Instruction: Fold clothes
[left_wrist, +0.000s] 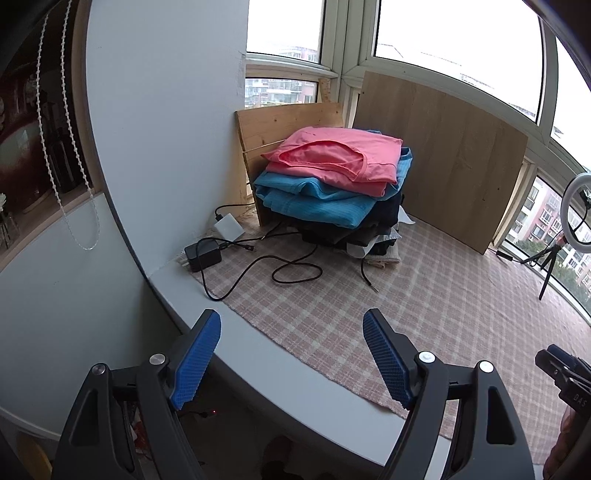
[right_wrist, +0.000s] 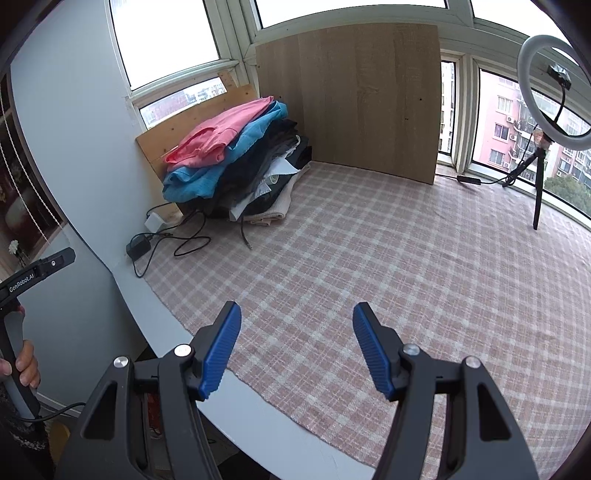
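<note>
A stack of folded clothes stands at the back of the checked cloth (left_wrist: 424, 302) (right_wrist: 388, 258), in the corner by the wall. A pink garment (left_wrist: 340, 155) (right_wrist: 218, 136) lies on top, a blue one (left_wrist: 314, 199) (right_wrist: 218, 173) under it, and dark and pale pieces (right_wrist: 266, 181) below. My left gripper (left_wrist: 291, 325) hovers open over the near left edge of the ledge, nothing between its blue pads. My right gripper (right_wrist: 295, 317) hangs open above the near edge of the cloth, also empty. Both are well short of the stack.
A black power adapter (left_wrist: 202, 252) (right_wrist: 138, 246), a white box (left_wrist: 229, 226) and loose black cables (left_wrist: 291, 269) lie left of the stack. Wooden boards (left_wrist: 439, 147) (right_wrist: 351, 96) lean against the windows. A ring light on a tripod (right_wrist: 554, 88) (left_wrist: 576, 214) stands at the far right.
</note>
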